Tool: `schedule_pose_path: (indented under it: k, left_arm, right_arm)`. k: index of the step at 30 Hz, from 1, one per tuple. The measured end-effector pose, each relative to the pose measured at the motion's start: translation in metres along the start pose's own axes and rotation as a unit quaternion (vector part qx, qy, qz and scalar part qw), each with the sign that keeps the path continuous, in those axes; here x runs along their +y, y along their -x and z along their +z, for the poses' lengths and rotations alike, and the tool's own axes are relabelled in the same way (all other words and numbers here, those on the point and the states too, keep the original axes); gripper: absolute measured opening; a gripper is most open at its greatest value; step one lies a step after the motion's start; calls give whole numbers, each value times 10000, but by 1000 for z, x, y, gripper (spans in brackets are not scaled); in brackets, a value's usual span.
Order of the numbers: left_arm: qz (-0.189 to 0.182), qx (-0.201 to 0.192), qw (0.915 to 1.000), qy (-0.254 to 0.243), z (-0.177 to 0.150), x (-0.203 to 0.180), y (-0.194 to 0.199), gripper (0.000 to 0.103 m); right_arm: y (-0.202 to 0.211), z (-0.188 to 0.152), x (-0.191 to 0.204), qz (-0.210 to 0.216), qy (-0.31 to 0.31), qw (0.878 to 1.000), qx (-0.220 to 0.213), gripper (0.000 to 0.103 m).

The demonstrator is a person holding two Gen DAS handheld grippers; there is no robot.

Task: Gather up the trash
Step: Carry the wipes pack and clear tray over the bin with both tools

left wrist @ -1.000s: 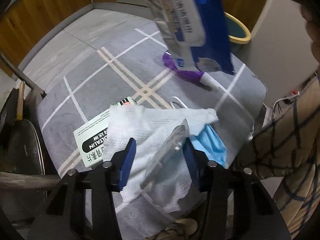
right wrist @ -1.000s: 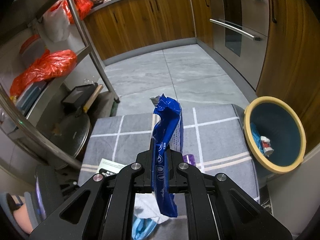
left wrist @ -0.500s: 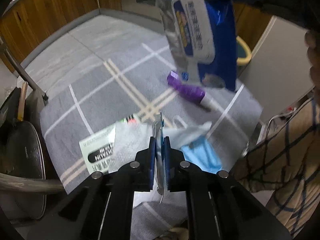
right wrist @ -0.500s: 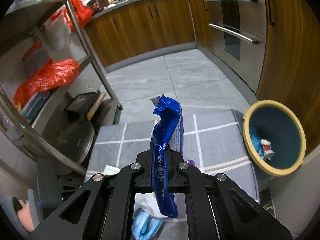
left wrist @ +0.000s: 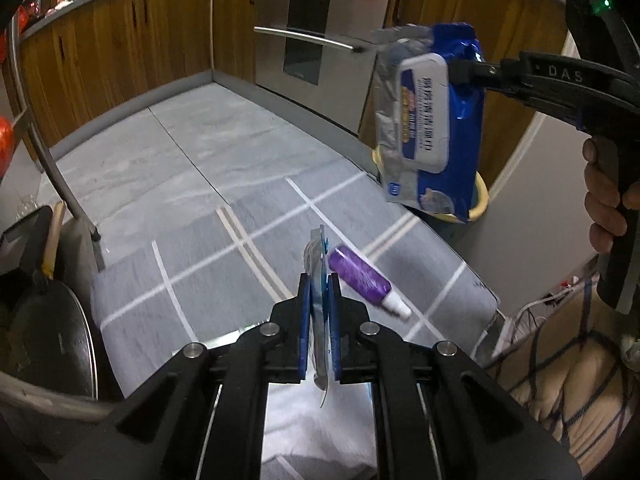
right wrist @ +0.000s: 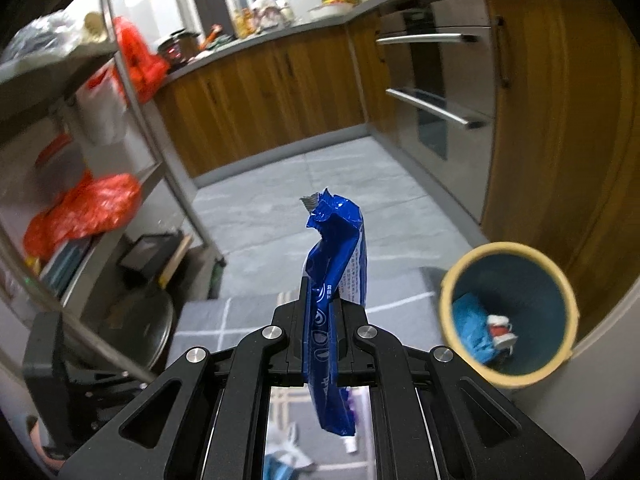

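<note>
Since a second ago the left gripper (left wrist: 319, 300) has pinched and lifted the clear wrapper (left wrist: 318, 312) off the mat (left wrist: 224, 264), while the right gripper (right wrist: 320, 312) keeps its fingers clamped on the blue pack (right wrist: 336, 280) near the bin (right wrist: 508, 316), so both pieces look ready to drop.

Glossy, crinkled blue plastic wipes pack (right wrist: 336, 304) sits in the matt black plastic right claw (right wrist: 320, 308), above a woven grey cloth mat (left wrist: 224, 264), beside varnished wood cabinets (left wrist: 120, 48) and a brushed-metal oven (left wrist: 312, 36).
</note>
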State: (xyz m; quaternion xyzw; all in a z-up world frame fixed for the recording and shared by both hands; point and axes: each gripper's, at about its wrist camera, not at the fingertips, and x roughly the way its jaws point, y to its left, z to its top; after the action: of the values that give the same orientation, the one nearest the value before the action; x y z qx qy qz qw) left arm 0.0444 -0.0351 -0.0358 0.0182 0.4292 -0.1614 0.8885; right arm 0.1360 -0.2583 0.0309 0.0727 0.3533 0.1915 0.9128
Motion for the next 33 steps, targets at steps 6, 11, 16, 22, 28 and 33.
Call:
schedule_pose_path:
  k: [6,11,16,22,28,33]
  left_arm:
    - [-70,-7,10000,-56,28,-8,-25,8]
    - [-239,-10,9997,11,52,-20,-46,8]
    - [-342,-101,9992,-186,76,-43,-71,8]
    - [-543,-77,9979,-349,106,-77,-107,8]
    - [-772,-247,9952,-549,144,-110,-130,8]
    - [-844,-220,9937,-706,159,-129,-160,8]
  right_arm:
    - [-16,13,-44,-355,-362,9987,23,8]
    - [-22,21,-78,-554,-686,9961,2,8]
    - [-29,29,-112,-826,-842,9930,-16,8]
    - [-32,42,-153,-1227,-1062,9866,-164,8]
    - [-32,44,-193,-1483,-1346,9795,-230,8]
    - [-42,40,-211,-1524,-1405,9782,-90,8]
